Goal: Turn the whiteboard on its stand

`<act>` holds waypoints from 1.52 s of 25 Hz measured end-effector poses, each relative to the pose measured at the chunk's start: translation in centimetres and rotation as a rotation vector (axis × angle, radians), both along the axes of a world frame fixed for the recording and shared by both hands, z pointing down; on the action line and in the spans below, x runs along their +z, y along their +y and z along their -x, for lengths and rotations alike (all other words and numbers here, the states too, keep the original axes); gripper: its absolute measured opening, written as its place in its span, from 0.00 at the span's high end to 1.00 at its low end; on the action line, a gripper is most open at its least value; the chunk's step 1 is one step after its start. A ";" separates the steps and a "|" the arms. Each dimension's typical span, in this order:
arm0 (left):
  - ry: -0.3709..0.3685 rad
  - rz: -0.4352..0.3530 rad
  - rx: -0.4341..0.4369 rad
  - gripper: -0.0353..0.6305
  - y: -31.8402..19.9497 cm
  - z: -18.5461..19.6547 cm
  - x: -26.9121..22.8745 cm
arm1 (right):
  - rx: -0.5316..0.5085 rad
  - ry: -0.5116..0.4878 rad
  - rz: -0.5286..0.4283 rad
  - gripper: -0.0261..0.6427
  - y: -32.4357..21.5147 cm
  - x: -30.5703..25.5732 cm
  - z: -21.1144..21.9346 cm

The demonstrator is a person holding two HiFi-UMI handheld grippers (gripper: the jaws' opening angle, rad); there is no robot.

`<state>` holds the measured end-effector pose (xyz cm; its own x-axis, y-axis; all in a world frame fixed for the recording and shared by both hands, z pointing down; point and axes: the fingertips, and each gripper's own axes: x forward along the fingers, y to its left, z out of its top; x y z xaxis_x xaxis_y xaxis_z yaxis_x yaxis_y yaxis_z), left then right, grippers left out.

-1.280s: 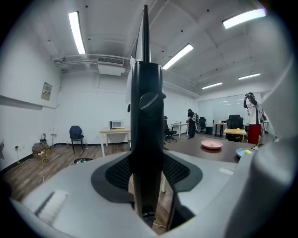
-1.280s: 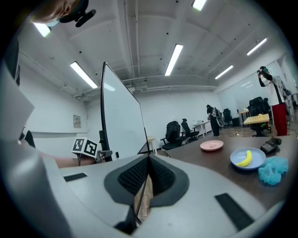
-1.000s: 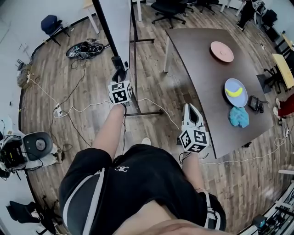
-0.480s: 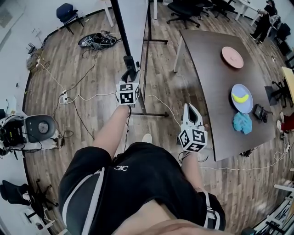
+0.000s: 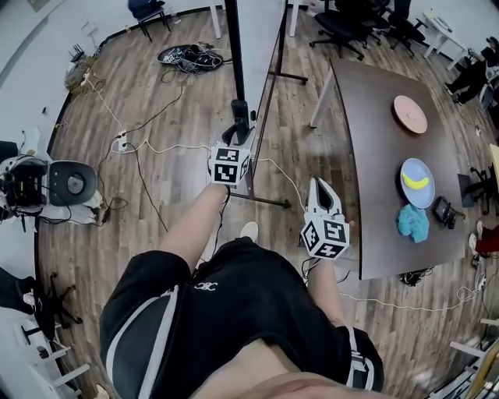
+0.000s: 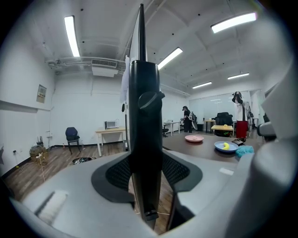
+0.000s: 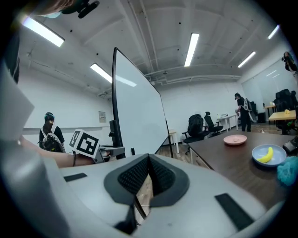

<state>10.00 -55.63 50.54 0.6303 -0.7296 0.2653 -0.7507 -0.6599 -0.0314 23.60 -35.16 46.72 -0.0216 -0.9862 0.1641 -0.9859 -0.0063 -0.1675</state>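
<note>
The whiteboard (image 5: 263, 31) stands upright on its wheeled stand, seen from above with its white face running up the frame. My left gripper (image 5: 238, 125) is shut on the board's black side post (image 5: 234, 54). In the left gripper view that post (image 6: 145, 153) fills the gap between the pads. My right gripper (image 5: 319, 185) hangs lower right, beside the table edge, shut with nothing in it; its pads (image 7: 158, 179) meet. In the right gripper view the whiteboard (image 7: 139, 111) rises ahead, with the left gripper's marker cube (image 7: 86, 143) at its post.
The stand's floor bar (image 5: 261, 200) lies by my feet. A dark table (image 5: 382, 148) at right carries a pink plate (image 5: 410, 114), a blue plate with a banana (image 5: 419, 181) and a blue cloth (image 5: 412, 221). Cables (image 5: 148, 148) trail over the wood floor; office chairs (image 5: 355, 23) stand behind.
The head view has swung, so board, table and left gripper sit further right in frame. The left gripper stays clamped on the post; the right gripper has barely moved.
</note>
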 end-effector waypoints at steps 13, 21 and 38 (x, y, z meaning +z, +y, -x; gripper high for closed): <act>0.038 -0.012 0.012 0.65 8.6 3.3 -0.2 | -0.101 0.011 -0.003 0.95 3.1 1.1 3.8; 0.042 -0.020 0.029 0.65 13.4 5.5 0.1 | -0.126 0.031 -0.042 0.95 5.2 -0.3 6.1; 0.059 -0.049 0.032 0.65 24.7 10.3 0.0 | -0.177 0.005 -0.003 0.95 21.9 2.2 15.4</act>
<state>-0.31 -30.90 50.51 0.6671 -0.7199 0.1914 -0.7305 -0.6826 -0.0212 8.17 -13.27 48.89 -0.1939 -0.9677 0.1612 -0.9723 0.1678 -0.1624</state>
